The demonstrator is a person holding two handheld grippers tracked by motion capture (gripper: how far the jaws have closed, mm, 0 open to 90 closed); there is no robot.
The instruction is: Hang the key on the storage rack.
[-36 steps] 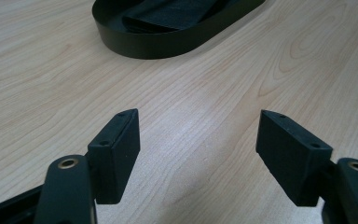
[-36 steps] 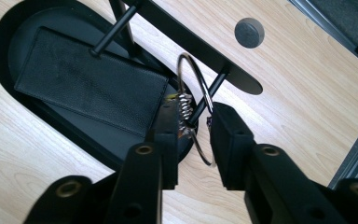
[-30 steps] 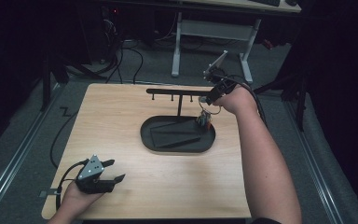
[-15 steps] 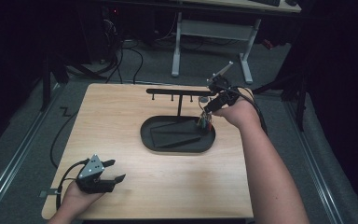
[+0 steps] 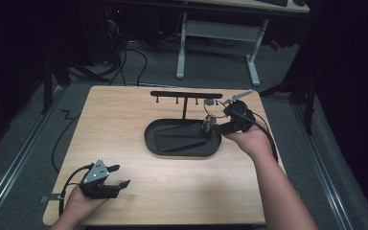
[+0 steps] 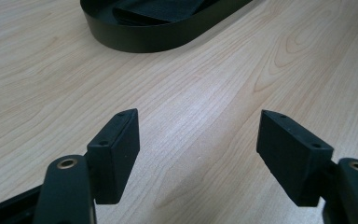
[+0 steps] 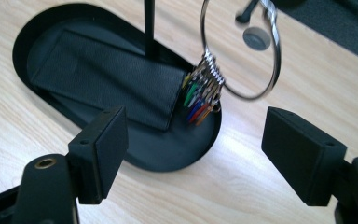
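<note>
The left gripper is resting at the table's near left corner, its jaws standing wide apart over bare wood. Farther off, the right gripper is hovering by the right end of the black oval tray; its jaws have just been opening and are gaping with nothing between them. Just beyond them, the key ring is hanging from the black hook stand, its coloured keys dangling over the tray's right end.
</note>
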